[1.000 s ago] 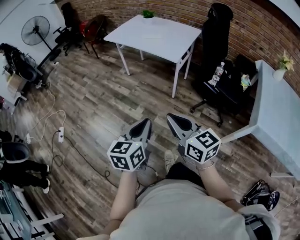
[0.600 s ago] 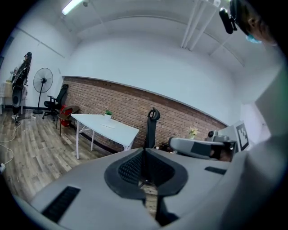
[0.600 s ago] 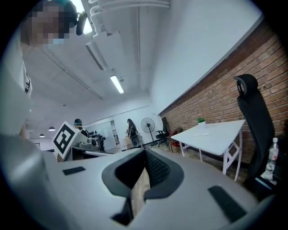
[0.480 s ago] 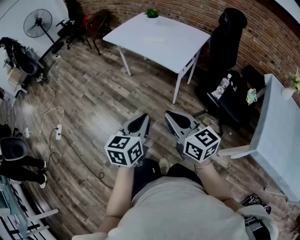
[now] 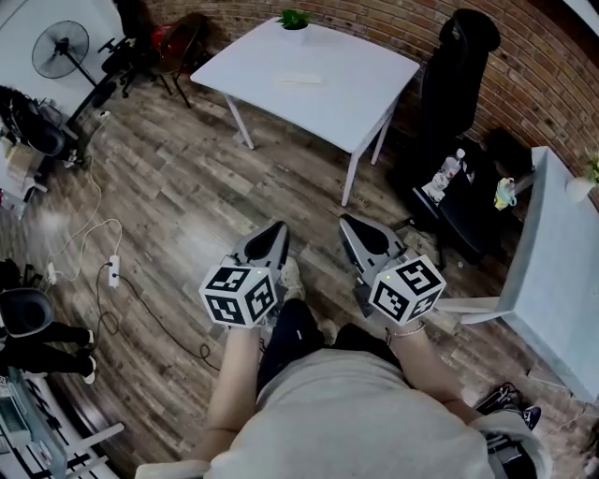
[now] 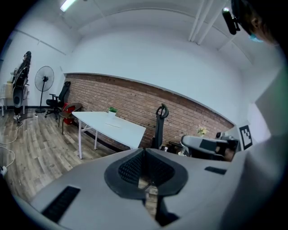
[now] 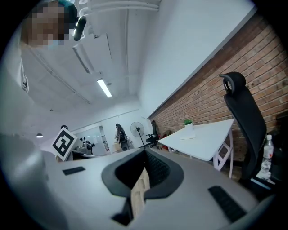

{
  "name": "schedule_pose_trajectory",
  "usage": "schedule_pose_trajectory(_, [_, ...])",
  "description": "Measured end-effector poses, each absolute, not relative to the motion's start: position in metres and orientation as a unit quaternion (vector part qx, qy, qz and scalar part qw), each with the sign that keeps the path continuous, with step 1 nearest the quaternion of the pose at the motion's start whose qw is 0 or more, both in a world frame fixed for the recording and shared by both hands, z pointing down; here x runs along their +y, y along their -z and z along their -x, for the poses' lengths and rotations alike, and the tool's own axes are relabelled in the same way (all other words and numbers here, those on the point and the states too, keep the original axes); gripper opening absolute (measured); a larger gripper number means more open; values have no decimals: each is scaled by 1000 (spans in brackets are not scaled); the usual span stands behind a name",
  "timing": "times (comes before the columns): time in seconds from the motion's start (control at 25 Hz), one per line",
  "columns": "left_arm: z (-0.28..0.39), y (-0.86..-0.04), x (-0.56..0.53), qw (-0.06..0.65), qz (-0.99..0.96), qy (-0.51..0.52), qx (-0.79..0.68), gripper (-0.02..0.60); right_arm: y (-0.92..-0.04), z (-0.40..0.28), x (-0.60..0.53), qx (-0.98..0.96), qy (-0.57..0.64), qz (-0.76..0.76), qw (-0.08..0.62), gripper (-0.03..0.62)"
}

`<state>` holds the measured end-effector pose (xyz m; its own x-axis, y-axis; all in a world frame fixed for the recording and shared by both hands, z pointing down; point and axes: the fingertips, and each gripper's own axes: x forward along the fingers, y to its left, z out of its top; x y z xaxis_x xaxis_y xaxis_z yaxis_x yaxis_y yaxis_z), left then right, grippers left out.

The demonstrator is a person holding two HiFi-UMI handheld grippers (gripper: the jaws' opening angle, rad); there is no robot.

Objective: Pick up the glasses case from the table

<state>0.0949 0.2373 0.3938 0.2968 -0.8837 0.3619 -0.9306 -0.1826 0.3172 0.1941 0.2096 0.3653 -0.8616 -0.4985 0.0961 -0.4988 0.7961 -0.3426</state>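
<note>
Both jaws were closed together with nothing in them, on the left hand-held gripper (image 5: 279, 227) and the right hand-held gripper (image 5: 350, 228), above the wood floor (image 5: 178, 196). The glasses case (image 5: 301, 79), a small pale shape, lay near the middle of the white worktop (image 5: 351, 105), well apart from them. A potted plant (image 5: 293, 18) stood at its far corner.
</note>
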Motion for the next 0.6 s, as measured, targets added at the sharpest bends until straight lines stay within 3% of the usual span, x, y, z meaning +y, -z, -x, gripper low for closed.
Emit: schedule_pose_trajectory(0.6, [17, -386, 56, 225, -814, -57, -533, 12, -360, -69, 42, -944, -171, -282, 18, 0])
